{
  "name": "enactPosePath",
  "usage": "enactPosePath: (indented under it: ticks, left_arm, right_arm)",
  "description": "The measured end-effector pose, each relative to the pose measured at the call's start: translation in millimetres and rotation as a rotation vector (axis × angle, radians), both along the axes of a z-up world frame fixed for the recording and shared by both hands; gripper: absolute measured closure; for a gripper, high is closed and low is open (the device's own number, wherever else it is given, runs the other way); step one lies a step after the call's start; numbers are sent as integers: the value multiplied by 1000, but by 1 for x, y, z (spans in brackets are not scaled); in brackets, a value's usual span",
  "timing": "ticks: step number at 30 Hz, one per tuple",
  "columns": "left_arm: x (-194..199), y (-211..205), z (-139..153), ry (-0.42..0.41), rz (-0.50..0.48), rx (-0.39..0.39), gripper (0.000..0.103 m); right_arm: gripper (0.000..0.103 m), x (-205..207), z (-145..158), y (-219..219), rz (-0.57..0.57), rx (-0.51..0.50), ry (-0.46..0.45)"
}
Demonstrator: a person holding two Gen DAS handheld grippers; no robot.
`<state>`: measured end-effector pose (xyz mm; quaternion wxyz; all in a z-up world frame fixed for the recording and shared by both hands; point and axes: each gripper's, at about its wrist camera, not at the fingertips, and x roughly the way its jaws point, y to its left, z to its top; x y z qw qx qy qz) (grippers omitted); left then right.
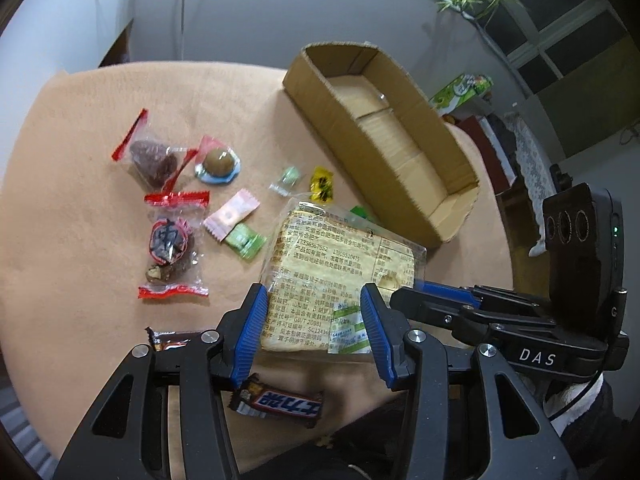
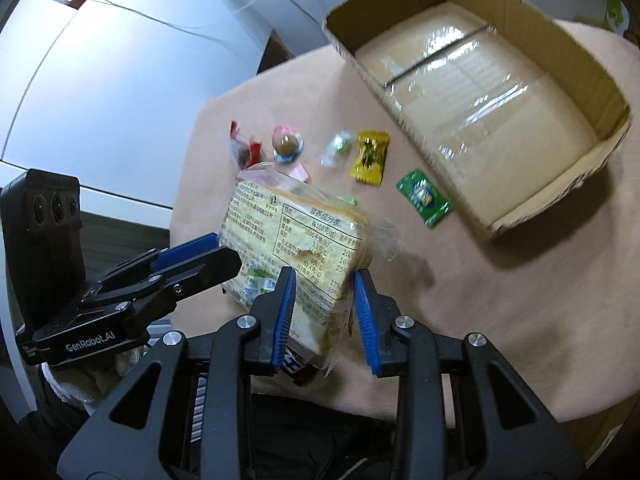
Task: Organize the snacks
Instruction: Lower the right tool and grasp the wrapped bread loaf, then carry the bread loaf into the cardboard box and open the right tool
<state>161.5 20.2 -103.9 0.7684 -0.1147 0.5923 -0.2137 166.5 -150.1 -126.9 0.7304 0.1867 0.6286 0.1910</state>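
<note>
A clear-wrapped slice of bread (image 1: 332,276) with printed text is lifted off the table, tilted. My left gripper (image 1: 314,320) is shut on its near edge. My right gripper (image 2: 324,304) is shut on the bread (image 2: 296,236) from the other side. An open cardboard box (image 1: 384,136) lies at the back right, empty; it also shows in the right wrist view (image 2: 480,92). Small wrapped candies lie on the table: a yellow one (image 2: 370,156), a green one (image 2: 424,196), a clear one (image 2: 338,146).
The round table has a peach cloth (image 1: 80,184). Red-edged packs of dried fruit (image 1: 150,154) and a jelly cup (image 1: 218,166) lie at the left. A chocolate bar (image 1: 280,402) lies under my left gripper. A green box (image 1: 460,94) stands behind the cardboard box.
</note>
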Motion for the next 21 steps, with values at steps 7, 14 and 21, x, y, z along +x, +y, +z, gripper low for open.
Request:
enactPosePath:
  ticks: [7, 14, 21]
  left_arm:
    - [8, -22, 24, -73, -12, -18, 57]
    - [18, -45, 38, -116, -29, -51, 57]
    - [33, -79, 35, -101, -35, -98, 57]
  right_arm:
    - [71, 9, 28, -26, -33, 2, -51]
    - [71, 16, 48, -49, -51, -26, -98]
    - [71, 44, 59, -80, -43, -94, -134]
